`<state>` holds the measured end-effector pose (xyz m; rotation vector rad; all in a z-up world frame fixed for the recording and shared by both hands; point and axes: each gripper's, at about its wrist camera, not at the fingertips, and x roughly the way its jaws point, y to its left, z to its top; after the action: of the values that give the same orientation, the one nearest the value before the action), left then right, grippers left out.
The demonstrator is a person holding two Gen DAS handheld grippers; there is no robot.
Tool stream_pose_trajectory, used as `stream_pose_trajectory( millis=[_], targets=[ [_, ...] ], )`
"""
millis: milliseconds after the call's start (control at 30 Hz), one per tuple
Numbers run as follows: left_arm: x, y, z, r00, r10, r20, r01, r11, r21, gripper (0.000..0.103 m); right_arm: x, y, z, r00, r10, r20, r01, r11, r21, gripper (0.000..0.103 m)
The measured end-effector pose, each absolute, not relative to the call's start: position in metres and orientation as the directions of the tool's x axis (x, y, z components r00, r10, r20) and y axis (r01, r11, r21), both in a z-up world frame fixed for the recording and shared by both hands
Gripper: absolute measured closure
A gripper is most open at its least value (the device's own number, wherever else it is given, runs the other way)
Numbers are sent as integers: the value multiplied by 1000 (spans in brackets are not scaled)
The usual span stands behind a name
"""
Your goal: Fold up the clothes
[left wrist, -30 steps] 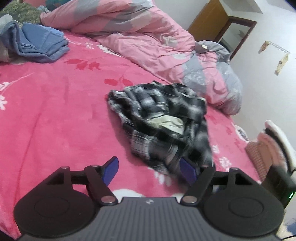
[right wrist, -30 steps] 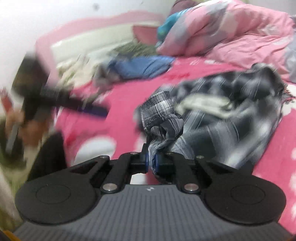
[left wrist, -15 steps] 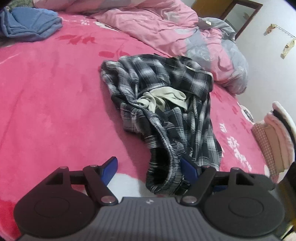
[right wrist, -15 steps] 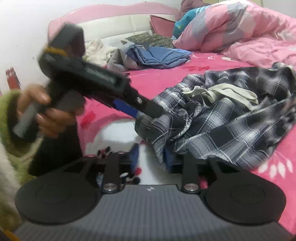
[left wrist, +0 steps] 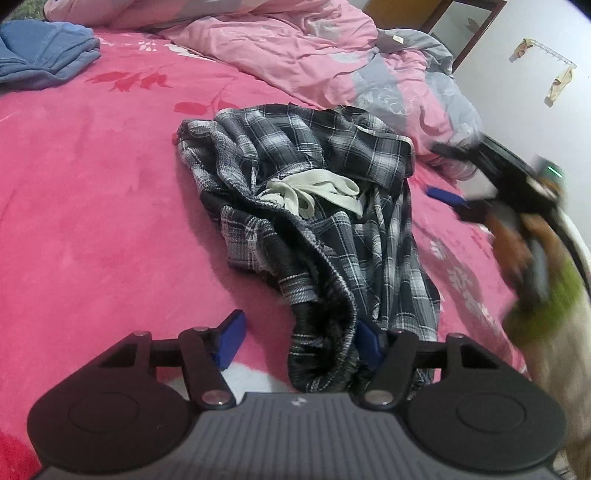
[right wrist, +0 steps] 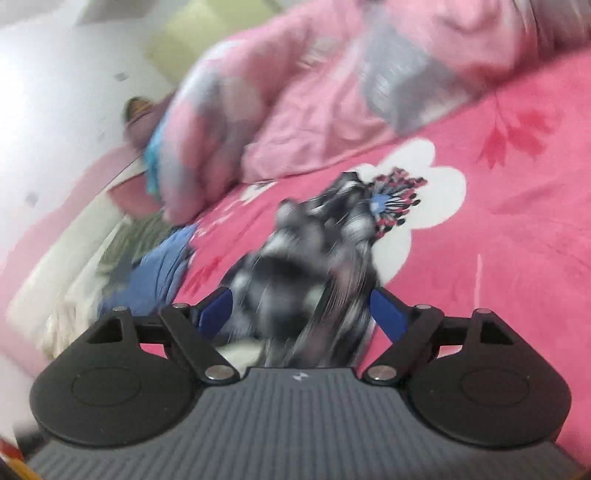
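Observation:
A crumpled black-and-white plaid garment with a pale drawstring lies on the pink bedspread. My left gripper sits low at the garment's near end. Its jaws are closing, with the bunched hem between them against the right pad, while the left pad stands apart from the cloth. My right gripper is tilted and blurred, and its jaws are opening wide above the plaid cloth without pressing on it. In the left wrist view the right gripper hovers beside the garment's right edge, held by a hand.
A rumpled pink and grey quilt fills the far side of the bed. Folded blue clothes lie at the far left. A wooden-framed mirror stands against the wall behind. The bed's right edge runs near the hand.
The right gripper let go of the plaid cloth, spread its jaws, rolled and swung off to the garment's right side. The left gripper came down to the hem and its jaws narrowed a little.

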<state>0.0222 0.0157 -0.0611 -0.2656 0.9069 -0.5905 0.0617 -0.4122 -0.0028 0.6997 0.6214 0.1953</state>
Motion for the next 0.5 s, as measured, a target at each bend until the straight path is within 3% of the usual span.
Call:
stream_pose_trajectory(
  millis=[233, 333, 400, 467, 500],
  targets=[
    [19, 23, -55, 458, -630, -627, 377, 776, -505, 24, 205, -423, -42, 672, 403, -622, 216, 697, 684, 21],
    [19, 20, -58, 457, -628, -630, 380, 778, -500, 24, 224, -397, -43, 629, 417, -656, 178, 744, 644, 10],
    [19, 17, -61, 458, -615, -642, 379, 788, -485, 26, 235, -379, -44, 601, 422, -679, 149, 775, 614, 22],
    [18, 13, -61, 474, -605, -640, 387, 796, -466, 28, 227, -362, -40, 580, 400, -709, 105, 827, 552, 53],
    [18, 12, -61, 481, -597, -642, 386, 802, -456, 35, 222, -355, -38, 574, 387, -722, 90, 846, 525, 58]
  ],
)
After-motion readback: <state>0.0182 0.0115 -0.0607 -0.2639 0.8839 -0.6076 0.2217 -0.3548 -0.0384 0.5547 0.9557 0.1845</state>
